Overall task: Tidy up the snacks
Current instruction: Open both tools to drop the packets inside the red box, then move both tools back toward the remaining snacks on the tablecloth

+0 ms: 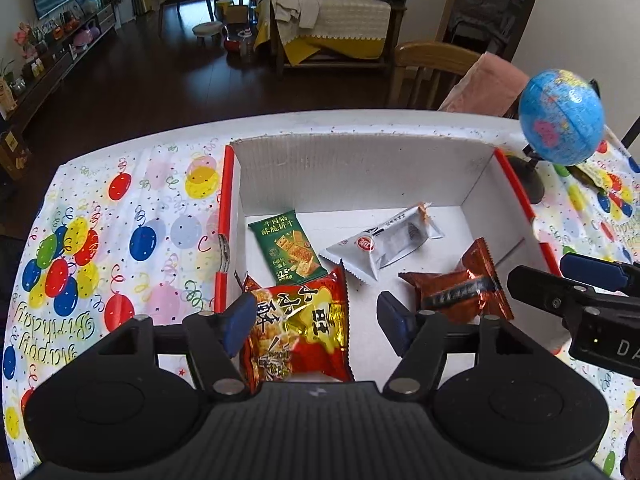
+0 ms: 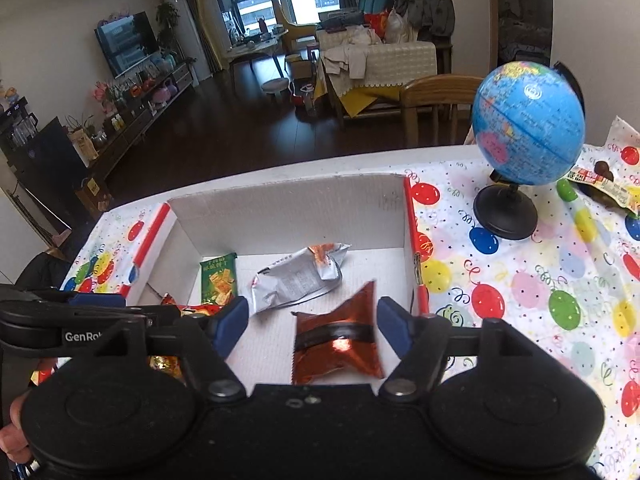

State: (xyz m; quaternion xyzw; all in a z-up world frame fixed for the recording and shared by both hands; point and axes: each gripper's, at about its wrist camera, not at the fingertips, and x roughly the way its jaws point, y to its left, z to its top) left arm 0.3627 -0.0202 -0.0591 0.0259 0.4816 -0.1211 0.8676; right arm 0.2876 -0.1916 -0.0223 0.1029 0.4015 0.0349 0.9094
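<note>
Four snack packets in the white cardboard box (image 1: 360, 168) at frame centre on the tabletop (image 1: 120, 220): green (image 1: 285, 246), silver (image 1: 384, 244), copper foil (image 2: 338, 340), red-gold (image 1: 298, 328). Left gripper (image 1: 316, 320) jaws apart over the red-gold, right gripper (image 2: 310, 328) jaws apart, clear of the copper. Red-gold mostly hidden in right view; print blurred.

I see four snack packets lying in the white cardboard box (image 1: 360, 168), which has red outer sides and an open top. The green cracker packet (image 1: 285, 246) lies flat near the box's left wall. The red-and-gold packet (image 1: 298, 330) sits at its near left corner. The silver packet (image 1: 384, 242) lies crumpled mid-floor. The copper-red packet with a dark band (image 2: 338, 340) lies toward the box's right wall.
</note>
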